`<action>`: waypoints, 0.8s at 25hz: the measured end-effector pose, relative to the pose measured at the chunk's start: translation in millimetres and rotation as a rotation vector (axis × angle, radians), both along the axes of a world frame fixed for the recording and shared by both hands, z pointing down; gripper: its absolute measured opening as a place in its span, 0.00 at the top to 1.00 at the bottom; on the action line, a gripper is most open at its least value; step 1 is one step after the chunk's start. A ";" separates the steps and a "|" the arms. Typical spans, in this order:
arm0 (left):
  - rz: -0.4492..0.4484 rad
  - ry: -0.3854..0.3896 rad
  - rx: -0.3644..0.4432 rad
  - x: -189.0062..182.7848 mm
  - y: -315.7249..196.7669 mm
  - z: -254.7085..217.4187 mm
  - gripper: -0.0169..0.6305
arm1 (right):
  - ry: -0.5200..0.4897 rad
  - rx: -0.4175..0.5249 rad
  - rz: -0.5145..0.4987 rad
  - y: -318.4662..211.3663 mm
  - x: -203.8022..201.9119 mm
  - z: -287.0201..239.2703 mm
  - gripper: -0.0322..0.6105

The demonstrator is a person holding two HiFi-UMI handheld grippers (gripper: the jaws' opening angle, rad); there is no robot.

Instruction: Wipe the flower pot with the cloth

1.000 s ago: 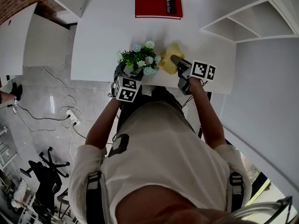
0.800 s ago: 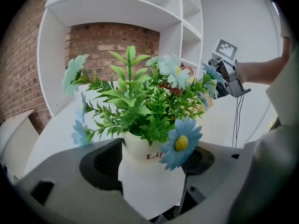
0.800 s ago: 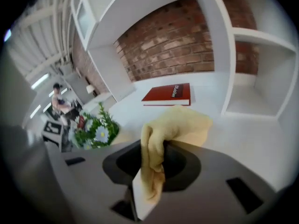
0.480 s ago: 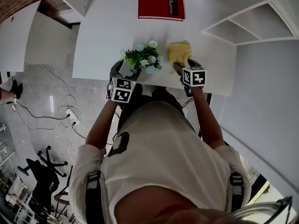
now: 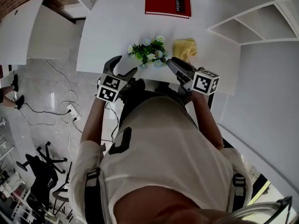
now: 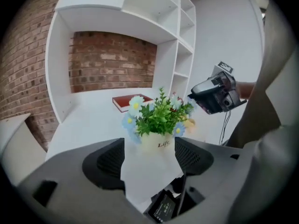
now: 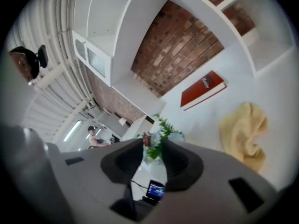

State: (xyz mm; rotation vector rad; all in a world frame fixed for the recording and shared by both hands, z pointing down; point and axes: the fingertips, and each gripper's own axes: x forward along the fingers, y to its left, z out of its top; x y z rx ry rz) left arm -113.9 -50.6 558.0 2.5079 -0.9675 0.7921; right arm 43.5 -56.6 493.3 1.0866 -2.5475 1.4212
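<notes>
Seeing a flat red rectangular book (image 5: 167, 3) lying on the white tabletop (image 5: 112, 29), white open shelving (image 5: 243, 20) standing alongside, a black swivel chair (image 5: 44, 166) sitting on the grey floor (image 5: 51, 80).

So: one flower pot (image 5: 148, 52), one yellow cloth (image 5: 185, 49) beside it, one red book (image 5: 167, 3) behind it, two tools: left tool (image 5: 126, 64), right tool (image 5: 172, 62).

head view: overhead, steeply down on the near edge of the surface (image 5: 112, 27). left gripper view: low, close, facing the flower pot (image 6: 158, 143). right gripper view: rolled, farther back. all share flower pot and red book (image 5: 167, 3).
</notes>
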 end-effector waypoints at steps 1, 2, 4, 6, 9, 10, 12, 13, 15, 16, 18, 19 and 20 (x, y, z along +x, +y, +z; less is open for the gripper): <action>0.012 0.035 -0.002 3.3 2.0 -7.9 0.45 | -0.033 0.001 -0.022 6.2 -11.6 -6.7 0.81; 0.022 0.078 -0.007 6.6 4.7 -16.0 0.57 | -0.054 0.004 -0.042 12.3 -21.8 -12.3 0.93; 0.039 0.172 -0.025 12.1 11.6 -30.9 0.73 | -0.080 0.015 -0.075 21.9 -37.9 -20.6 0.93; 0.039 0.263 -0.043 14.5 16.8 -41.6 0.94 | -0.086 0.027 -0.088 26.4 -46.9 -25.2 0.93; 0.020 0.391 -0.065 12.8 23.0 -51.5 0.94 | -0.106 0.021 -0.096 32.2 -56.8 -28.9 0.93; 0.014 0.437 -0.072 12.3 24.7 -55.4 0.94 | -0.110 0.016 -0.104 35.3 -60.6 -29.4 0.93; 0.009 0.521 -0.091 13.4 26.0 -61.9 0.94 | -0.102 0.008 -0.124 41.1 -66.0 -28.4 0.93; 0.010 0.551 -0.101 14.8 25.4 -63.7 0.94 | -0.094 0.004 -0.132 43.5 -66.9 -27.4 0.93; 0.015 0.575 -0.114 17.3 24.1 -64.1 0.94 | -0.076 -0.007 -0.141 49.2 -66.2 -24.6 0.93; 0.020 0.572 -0.116 18.1 24.4 -63.3 0.94 | -0.070 -0.017 -0.138 52.6 -65.1 -22.7 0.93; 0.035 0.551 -0.112 19.6 27.0 -61.4 0.94 | -0.074 -0.036 -0.117 58.4 -61.7 -20.0 0.93; 0.043 0.540 -0.108 20.9 28.8 -61.0 0.94 | -0.081 -0.039 -0.105 60.2 -59.3 -20.0 0.93; 0.049 0.529 -0.102 22.4 30.5 -61.2 0.94 | -0.088 -0.039 -0.096 61.2 -57.1 -20.4 0.93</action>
